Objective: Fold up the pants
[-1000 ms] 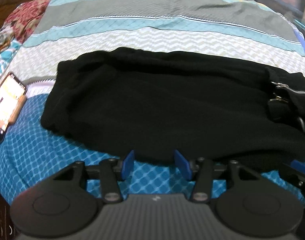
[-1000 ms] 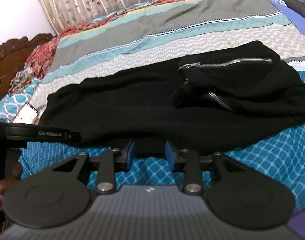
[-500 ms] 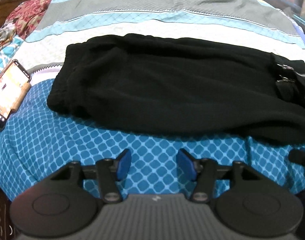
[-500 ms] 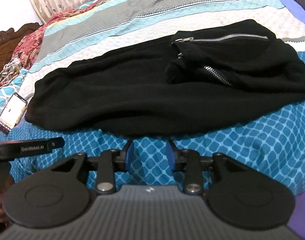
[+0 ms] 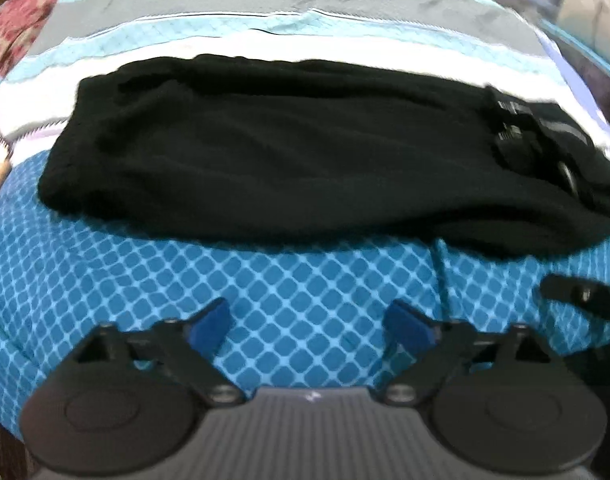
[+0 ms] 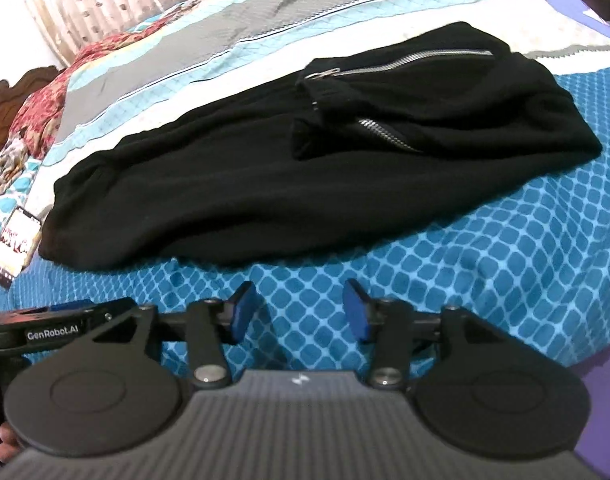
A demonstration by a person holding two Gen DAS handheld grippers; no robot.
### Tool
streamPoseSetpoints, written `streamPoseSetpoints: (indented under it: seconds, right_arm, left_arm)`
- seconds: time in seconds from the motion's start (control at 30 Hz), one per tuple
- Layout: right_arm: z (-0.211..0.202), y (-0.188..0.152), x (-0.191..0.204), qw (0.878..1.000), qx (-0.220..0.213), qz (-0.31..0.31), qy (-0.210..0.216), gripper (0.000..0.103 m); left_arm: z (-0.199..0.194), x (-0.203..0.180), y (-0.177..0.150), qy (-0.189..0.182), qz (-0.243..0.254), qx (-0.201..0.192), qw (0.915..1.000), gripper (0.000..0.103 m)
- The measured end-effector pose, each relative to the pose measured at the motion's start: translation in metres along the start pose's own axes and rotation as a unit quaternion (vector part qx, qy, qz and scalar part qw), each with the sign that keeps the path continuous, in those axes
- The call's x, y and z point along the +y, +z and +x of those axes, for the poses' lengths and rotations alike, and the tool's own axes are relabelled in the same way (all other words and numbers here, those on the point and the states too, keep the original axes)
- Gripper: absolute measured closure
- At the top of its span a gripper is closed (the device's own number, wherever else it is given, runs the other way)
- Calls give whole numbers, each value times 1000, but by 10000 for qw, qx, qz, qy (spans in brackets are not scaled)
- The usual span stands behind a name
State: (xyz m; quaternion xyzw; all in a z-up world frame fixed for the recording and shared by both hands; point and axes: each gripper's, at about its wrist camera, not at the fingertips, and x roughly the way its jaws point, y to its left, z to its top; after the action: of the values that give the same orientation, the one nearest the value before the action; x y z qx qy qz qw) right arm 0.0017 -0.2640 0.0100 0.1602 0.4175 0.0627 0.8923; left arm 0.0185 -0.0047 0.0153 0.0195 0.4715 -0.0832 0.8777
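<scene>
Black pants lie folded lengthwise across the bed, with the leg ends to the left and the zipped waist part to the right; they also show in the right wrist view. My left gripper is open and empty, above the blue patterned sheet a short way in front of the pants' near edge. My right gripper is open and empty, also back from the near edge. The left gripper's body shows at the left of the right wrist view.
The bed has a striped cover with a blue diamond-pattern band at the front. A phone lies on the bed left of the pants' leg ends. Curtains and a wooden headboard are at the far left.
Both grippers have pulled back from the pants' near edge toward me and risen. Both jaws have opened wider. The pants lie still.
</scene>
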Motion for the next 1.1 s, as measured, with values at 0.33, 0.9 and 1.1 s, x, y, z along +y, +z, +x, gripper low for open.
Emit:
streamPoseSetpoints:
  seconds: [0.33,0.9,1.1]
  right_arm:
    - [-3,-1,-11,9995,-51,205,241,46]
    - [-16,-4,-26,9983,-336,463,77,44]
    - [-14,-4,-26,9986,-341,391,91,44]
  left_arm:
    - [5,-2,0,20,52,78,10000,0]
    - [6,0,1,-40,81,43,9999,0]
    - [-10,23,9,-454,-428,42,9980,0]
